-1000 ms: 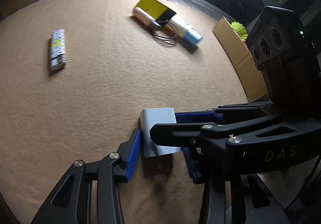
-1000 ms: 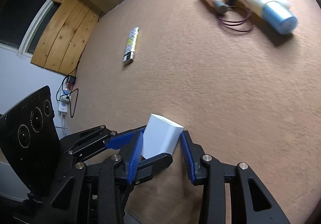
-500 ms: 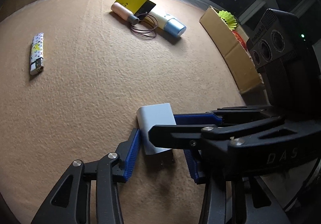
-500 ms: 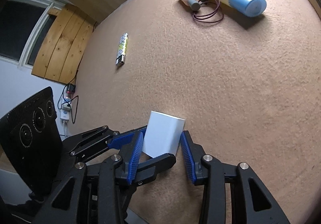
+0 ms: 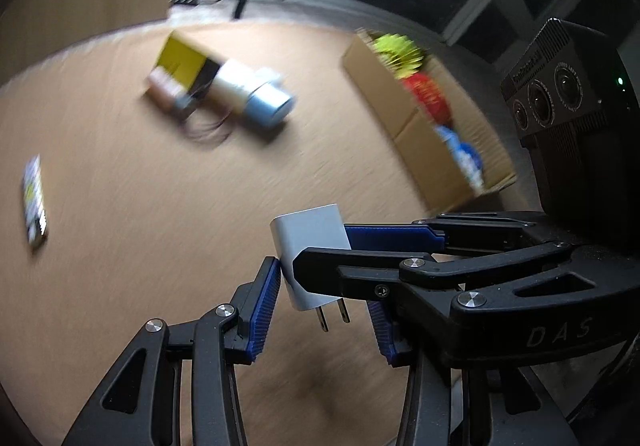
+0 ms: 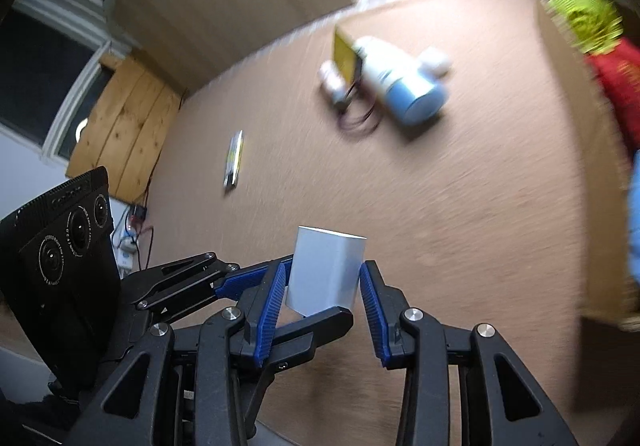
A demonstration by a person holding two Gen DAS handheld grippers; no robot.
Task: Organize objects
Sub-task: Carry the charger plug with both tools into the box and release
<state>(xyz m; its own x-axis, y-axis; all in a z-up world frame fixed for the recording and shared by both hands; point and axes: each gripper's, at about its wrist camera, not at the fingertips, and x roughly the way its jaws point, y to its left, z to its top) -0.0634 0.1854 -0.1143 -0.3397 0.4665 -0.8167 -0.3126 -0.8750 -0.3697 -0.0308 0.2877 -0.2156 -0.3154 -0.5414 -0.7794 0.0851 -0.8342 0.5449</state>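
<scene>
Inspector A: Pose of both hands?

Inspector B: Both grippers tilt steeply down over the tan felt-like counter [image 5: 120, 174]. The left gripper [image 5: 320, 308] and right gripper [image 6: 322, 300] cross at the tips, meeting on one item: a small white smooth plastic wall charger with two metal prongs [image 5: 310, 242].

Inspector A: State of the fingers?

Inspector B: Partly closed on both. In the right wrist view the blue ribbed fingers [image 6: 272, 298] press the charger's two flat sides; it is gripped and sits clear of the counter. The left gripper's fingers bracket the same charger, the left pad touching its edge; whether the other pad touches, I cannot tell.

Inspector A: Surroundings and materials?

Inspector B: Everything beyond is motion-blurred. A white cylindrical bottle with a pale blue cap [image 5: 256, 98] lies on its side, touching a flat yellow and black card [image 5: 182, 60] and a small pinkish tube [image 5: 164, 90], with a thin dark looped cord [image 5: 206, 128] beside them. A slim patterned lighter [image 5: 34, 202] lies well apart. An open brown cardboard box [image 5: 384, 94] at the counter's edge holds yellow, red and blue items.
</scene>
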